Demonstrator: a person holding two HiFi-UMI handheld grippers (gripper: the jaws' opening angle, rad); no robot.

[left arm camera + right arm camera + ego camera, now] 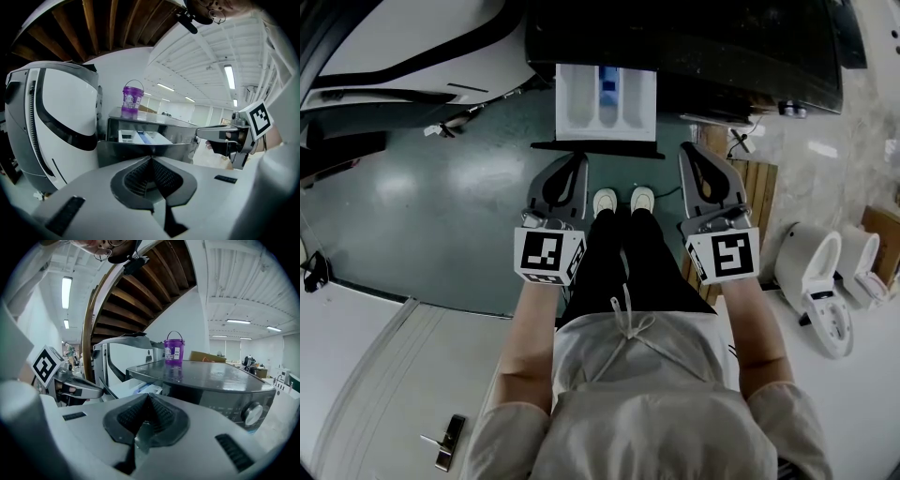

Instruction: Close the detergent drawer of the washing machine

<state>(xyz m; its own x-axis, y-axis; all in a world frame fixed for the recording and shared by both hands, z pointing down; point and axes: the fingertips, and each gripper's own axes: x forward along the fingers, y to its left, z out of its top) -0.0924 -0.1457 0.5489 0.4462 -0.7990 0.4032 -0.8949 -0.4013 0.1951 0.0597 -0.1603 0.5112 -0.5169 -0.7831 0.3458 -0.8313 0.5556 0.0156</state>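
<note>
While head view shows drawer (607, 101) open, bucket (132, 98) appears gripper-view only.

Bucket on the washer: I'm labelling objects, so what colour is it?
The bucket is purple; the right gripper view shows it best.

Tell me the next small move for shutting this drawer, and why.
Probably ease the left gripper forward until its shut tips meet the front of the detergent drawer. The drawer stands pulled out of the washing machine. The left gripper appears just short of its front and within its width, while the right gripper sits off its right edge.
</note>
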